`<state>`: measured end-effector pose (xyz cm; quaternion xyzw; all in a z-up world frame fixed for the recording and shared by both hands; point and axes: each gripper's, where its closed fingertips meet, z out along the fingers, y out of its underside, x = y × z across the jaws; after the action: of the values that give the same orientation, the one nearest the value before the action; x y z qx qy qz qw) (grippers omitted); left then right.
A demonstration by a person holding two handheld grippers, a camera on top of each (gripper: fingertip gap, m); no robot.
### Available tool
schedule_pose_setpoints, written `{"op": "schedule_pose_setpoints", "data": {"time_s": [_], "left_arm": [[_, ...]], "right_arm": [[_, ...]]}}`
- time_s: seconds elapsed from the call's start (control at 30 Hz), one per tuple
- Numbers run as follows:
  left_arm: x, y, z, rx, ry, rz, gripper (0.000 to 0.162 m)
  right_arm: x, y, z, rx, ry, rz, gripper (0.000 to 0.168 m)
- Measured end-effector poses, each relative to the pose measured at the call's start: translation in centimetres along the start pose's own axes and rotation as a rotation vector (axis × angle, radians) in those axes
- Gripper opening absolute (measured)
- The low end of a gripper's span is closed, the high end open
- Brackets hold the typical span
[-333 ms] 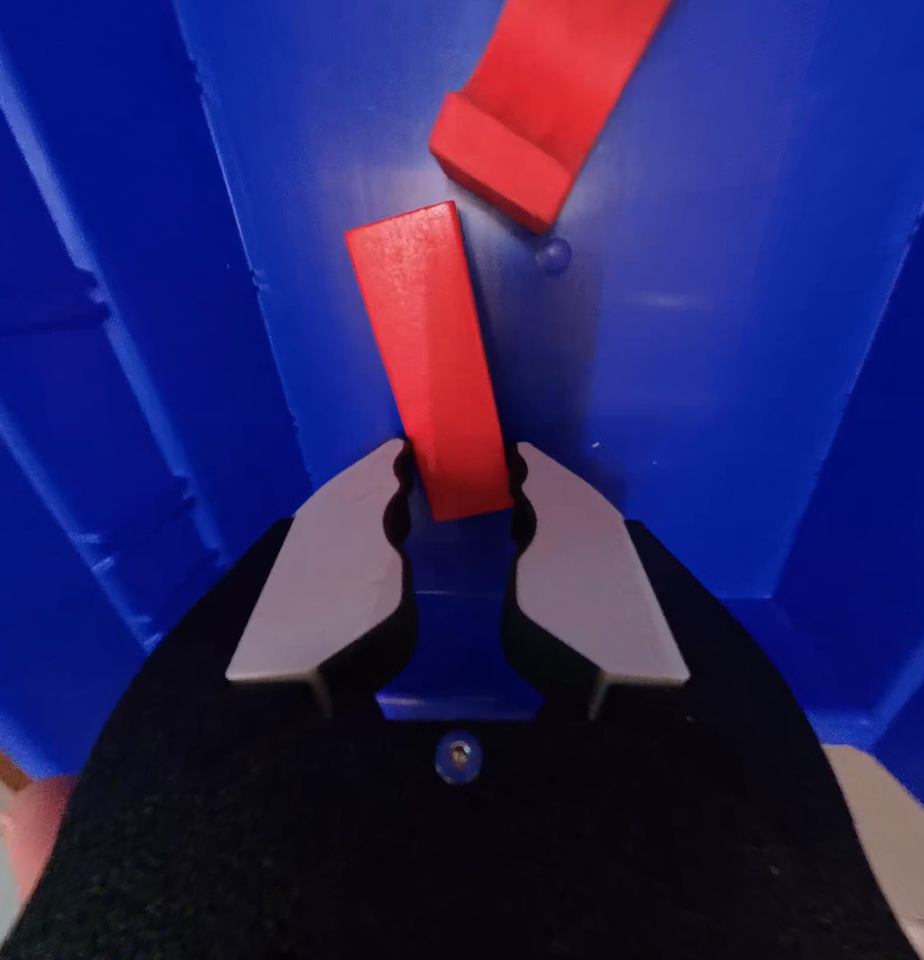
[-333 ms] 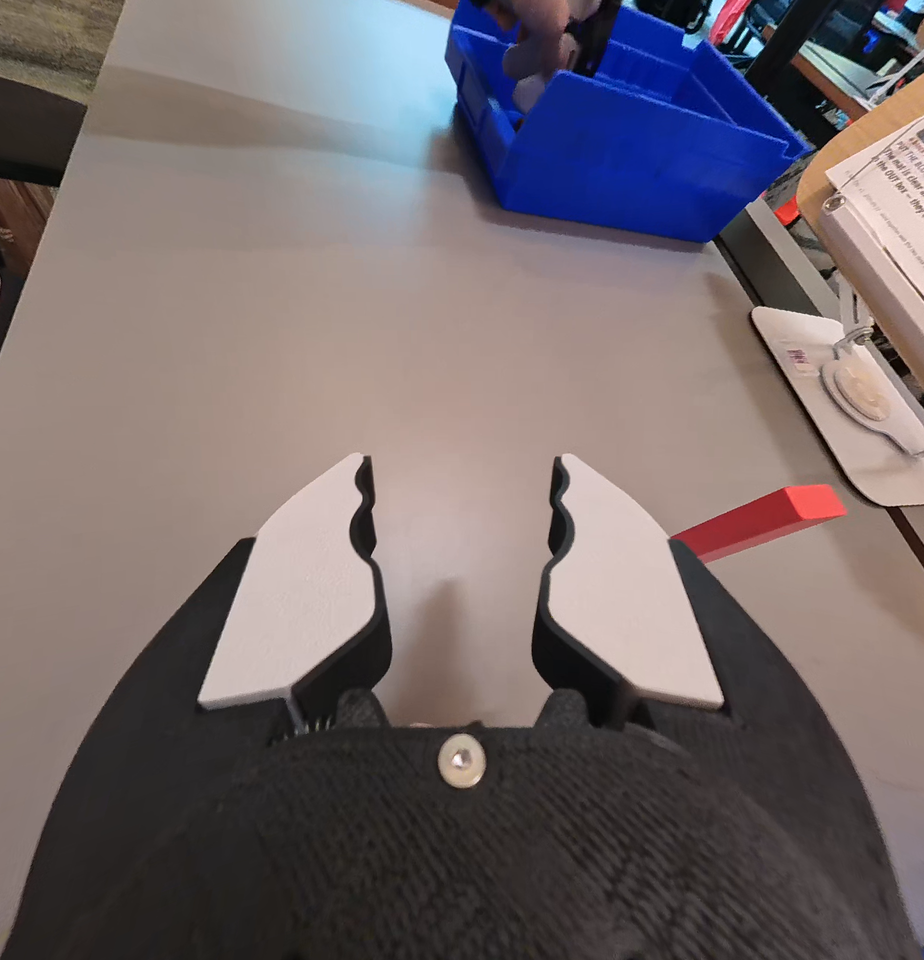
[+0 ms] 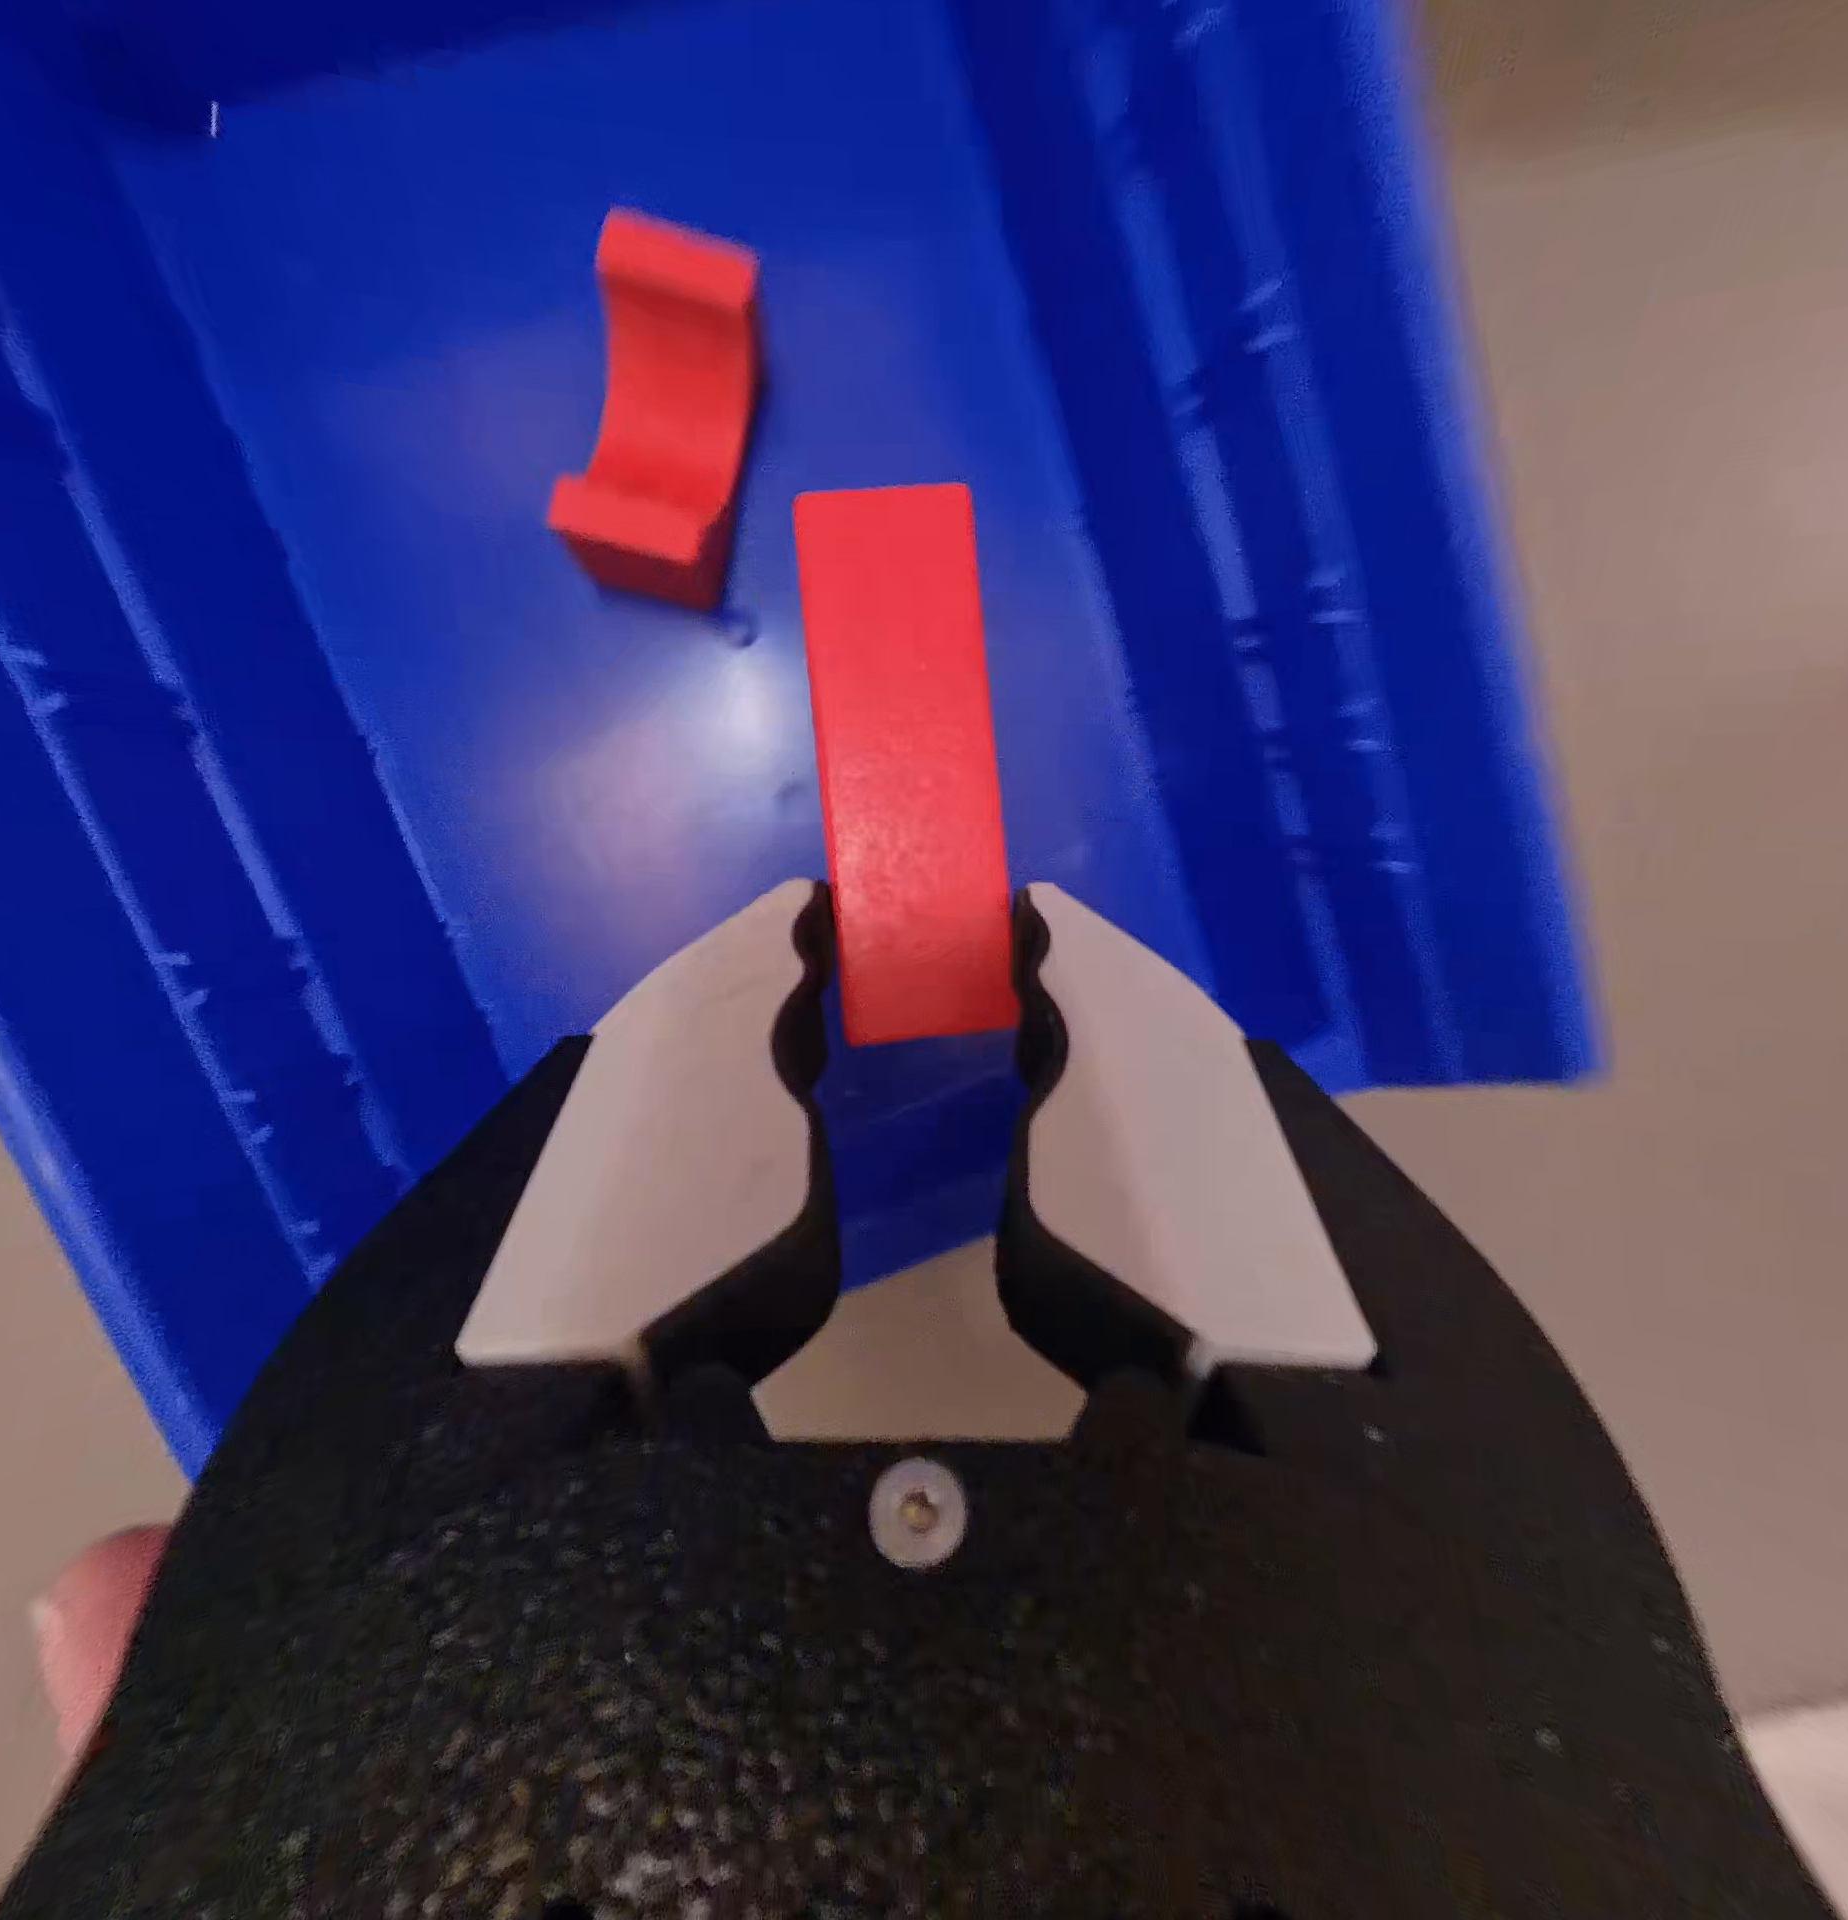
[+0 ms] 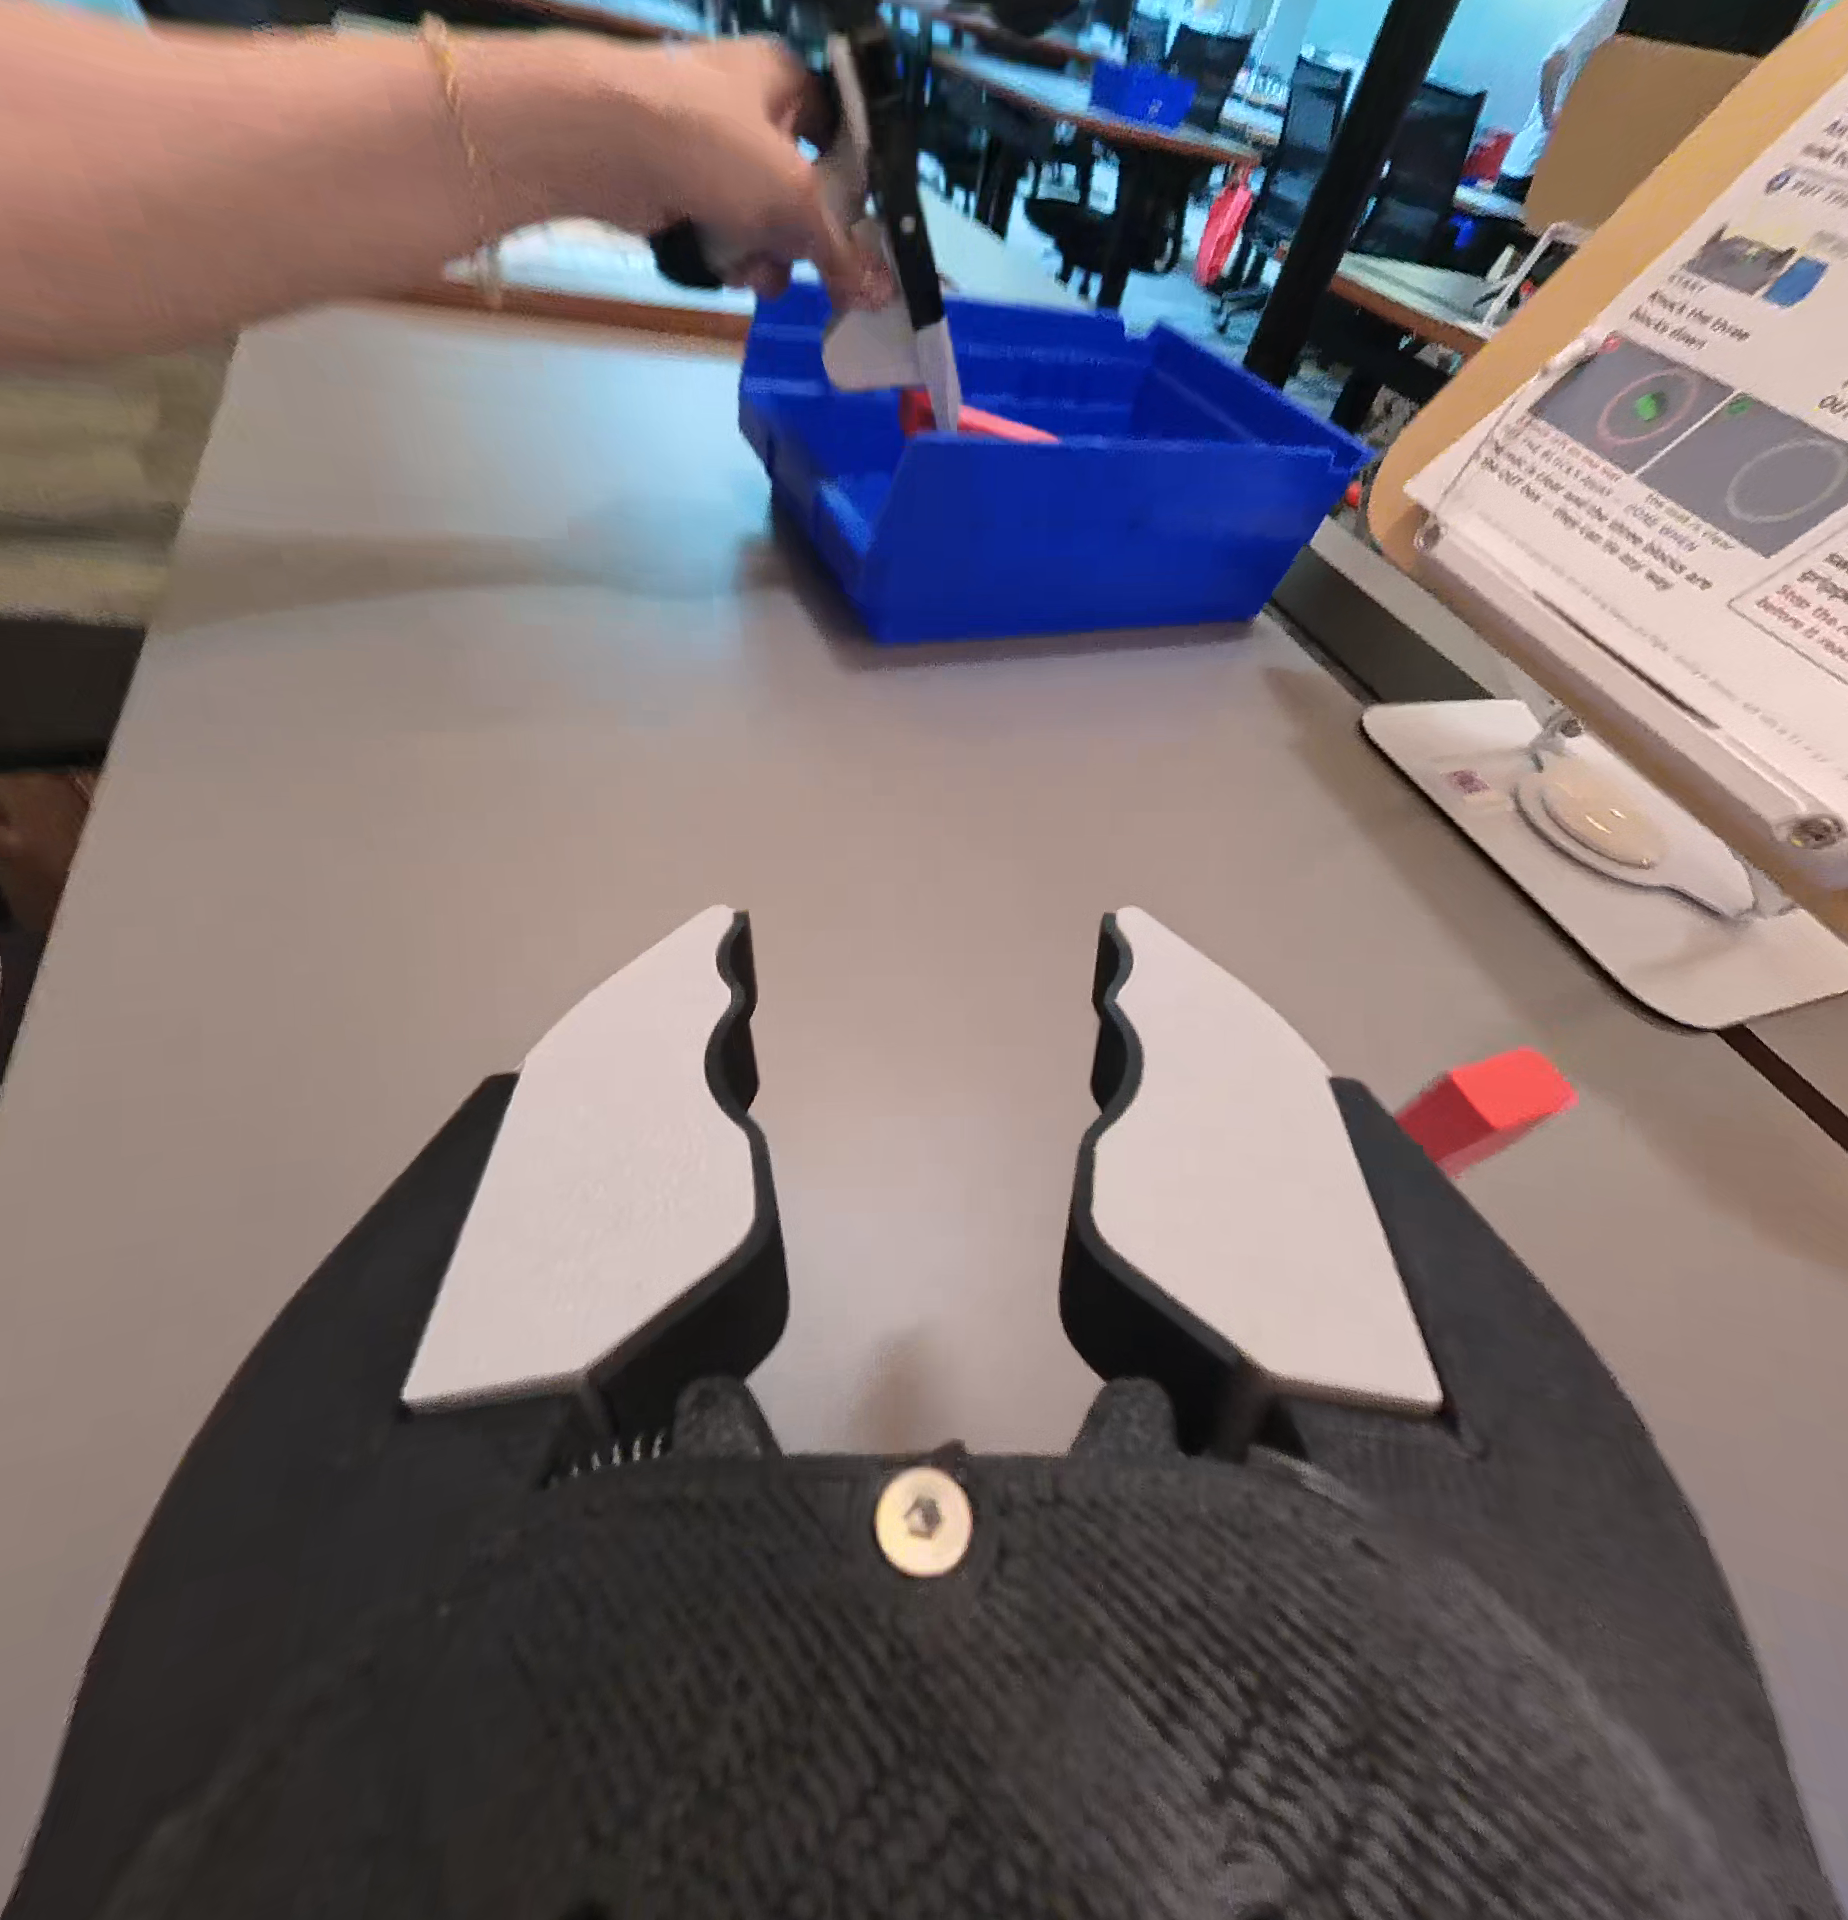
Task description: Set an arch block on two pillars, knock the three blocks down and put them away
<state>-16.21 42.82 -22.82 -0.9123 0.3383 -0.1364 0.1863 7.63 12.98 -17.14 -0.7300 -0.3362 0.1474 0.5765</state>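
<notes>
My left gripper (image 3: 920,904) is shut on one end of a flat red block (image 3: 899,727) and holds it over the inside of a blue bin (image 3: 328,727). A red arch-shaped block (image 3: 660,416) lies on the bin floor, to the left of and beyond the held block. In the right wrist view the bin (image 4: 1055,530) stands at the far side of the grey table (image 4: 484,831), with the left gripper (image 4: 904,353) reaching down into it. My right gripper (image 4: 925,925) is open and empty above the table. Another red block (image 4: 1486,1107) lies just right of its right finger.
A tilted board with printed sheets (image 4: 1678,468) stands on a white base (image 4: 1626,883) at the table's right edge. A person's arm (image 4: 328,177) reaches over the table's far left. Chairs and tables fill the room behind. The tips of one gripper are about 40 cm away from the tips of the other. Both grippers' tips are roughly 40 cm from the white base (image 4: 1626,883).
The left gripper has drawn back and up with the red block; the bin's rim and the table now show. The right gripper's view has tilted up; it stays open.
</notes>
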Motion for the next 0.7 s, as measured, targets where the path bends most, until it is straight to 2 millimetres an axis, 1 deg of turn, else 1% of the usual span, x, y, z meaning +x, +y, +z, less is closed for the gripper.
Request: {"op": "schedule_pose_setpoints", "data": {"time_s": [0.03, 0.13, 0.17, 0.23, 0.3, 0.37, 0.4, 0.47, 0.53, 0.57, 0.7], "left_arm": [[1.1, -0.5, -1.2, 0.065, 0.053, 0.013, 0.033], [4.3, -1.2, -4.2, 0.221, 0.221, 0.030, 0.033], [5.6, -1.3, -5.1, 0.270, 0.293, 0.040, 0.032], [8.8, -1.2, -6.8, 0.355, 0.469, 0.067, 0.032], [12.2, -0.7, -8.6, 0.445, 0.629, 0.123, 0.032], [15.8, 0.2, -10.3, 0.536, 0.786, 0.194, 0.033], [17.4, 0.6, -11.2, 0.593, 0.856, 0.236, 0.032], [20.0, 1.6, -12.6, 0.678, 0.979, 0.299, 0.032], [21.8, 2.6, -13.0, 0.714, 1.067, 0.343, 0.032], [22.5, 3.0, -12.9, 0.722, 1.093, 0.367, 0.032], [24.3, 4.2, -12.8, 0.752, 1.157, 0.432, 0.032]], "right_arm": [[-0.1, -0.9, 0.6, 0.032, -0.008, 0.031, 0.062], [-1.0, -3.8, 3.1, 0.123, -0.050, 0.113, 0.059], [-1.2, -4.7, 4.0, 0.144, -0.057, 0.126, 0.059], [-1.3, -6.4, 5.8, 0.184, -0.076, 0.169, 0.059], [-1.2, -8.2, 7.5, 0.245, -0.100, 0.232, 0.059], [-0.5, -9.8, 8.8, 0.329, -0.104, 0.305, 0.058], [-0.2, -10.8, 9.2, 0.387, -0.124, 0.354, 0.057], [0.0, -12.6, 9.5, 0.500, -0.204, 0.463, 0.055], [-0.2, -13.7, 9.8, 0.553, -0.268, 0.500, 0.051], [-0.5, -13.9, 10.0, 0.554, -0.276, 0.481, 0.051], [-2.3, -14.0, 10.8, 0.510, -0.299, 0.375, 0.053]]}}
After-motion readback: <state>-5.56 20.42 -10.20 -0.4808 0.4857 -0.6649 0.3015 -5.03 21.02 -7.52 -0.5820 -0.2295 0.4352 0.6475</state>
